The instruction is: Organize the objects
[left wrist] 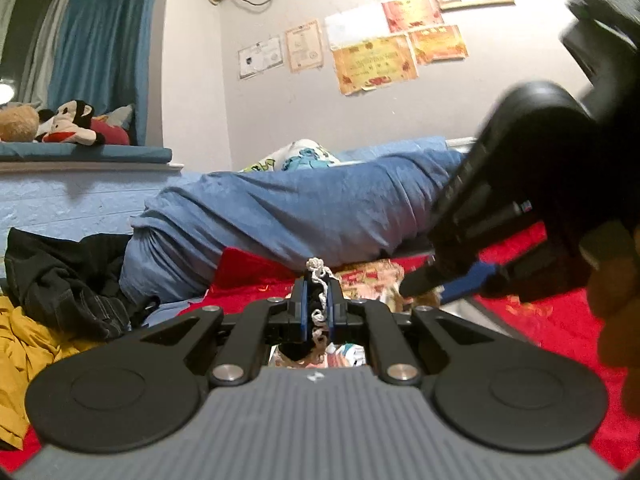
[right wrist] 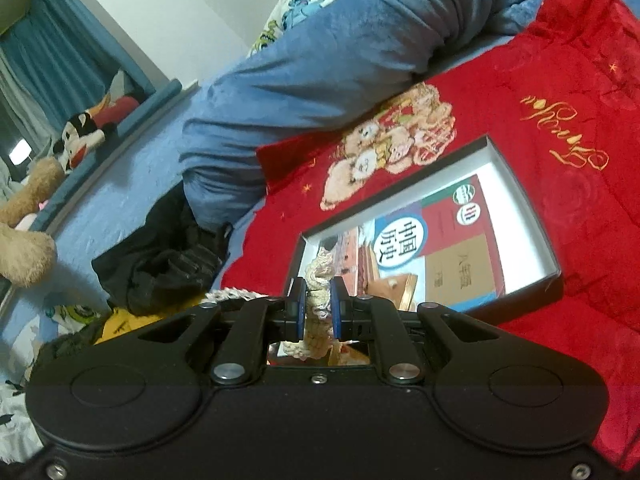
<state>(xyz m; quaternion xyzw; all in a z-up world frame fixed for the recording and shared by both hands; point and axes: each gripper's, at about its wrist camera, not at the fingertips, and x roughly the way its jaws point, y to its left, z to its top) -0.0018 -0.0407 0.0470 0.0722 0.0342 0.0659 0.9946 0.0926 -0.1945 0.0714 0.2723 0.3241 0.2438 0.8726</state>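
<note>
Cream crochet piece (right wrist: pixel 316 300) pinched in both grippers: left gripper (left wrist: pixel 318 304) and right gripper (right wrist: pixel 318 306) closed on it, above red blanket (right wrist: pixel 560 208). Open box (right wrist: pixel 532 216) already holds a book (right wrist: pixel 436 248); crochet not yet stowed.

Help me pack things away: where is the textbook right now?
In the right wrist view, the textbook lies flat inside the open black box on the red blanket, just beyond the right gripper and below the blanket's teddy-bear print.
</note>
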